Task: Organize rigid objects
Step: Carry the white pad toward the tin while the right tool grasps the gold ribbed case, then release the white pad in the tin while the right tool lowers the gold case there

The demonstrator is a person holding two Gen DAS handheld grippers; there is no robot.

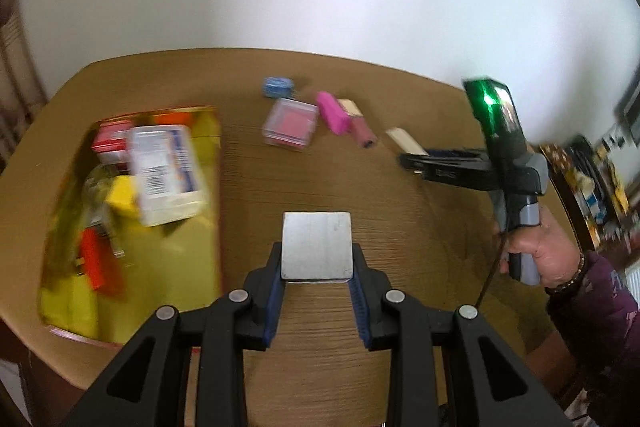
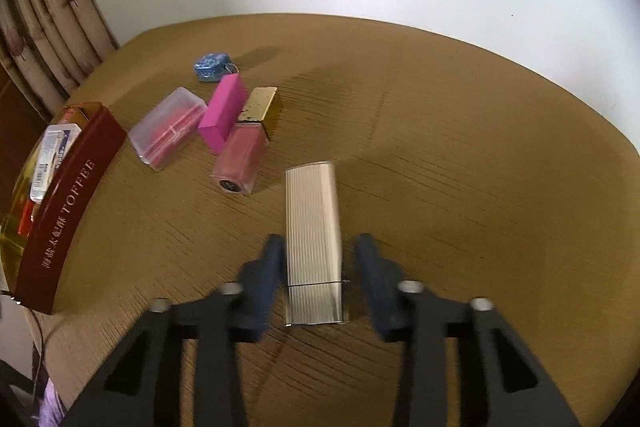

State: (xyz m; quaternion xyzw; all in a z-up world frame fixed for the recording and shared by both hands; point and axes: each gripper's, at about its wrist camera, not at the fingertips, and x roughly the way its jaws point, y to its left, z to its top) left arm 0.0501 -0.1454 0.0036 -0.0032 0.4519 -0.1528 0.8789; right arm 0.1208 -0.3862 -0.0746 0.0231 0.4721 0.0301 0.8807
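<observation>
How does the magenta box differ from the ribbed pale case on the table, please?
The magenta box is smooth and brightly coloured; the ribbed case is pale, metallic and grooved. The magenta box lies beside the lip gloss bottle; the ribbed case lies alone between the right gripper's open fingers. Both are elongated blocks lying flat on the table.

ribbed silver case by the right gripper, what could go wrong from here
The ribbed silver case lies off-centre in the right gripper, so closing may skew it toward the pink bottle. The left gripper pinches the grey block only at its near edge; it might slip short of the tin.
</observation>
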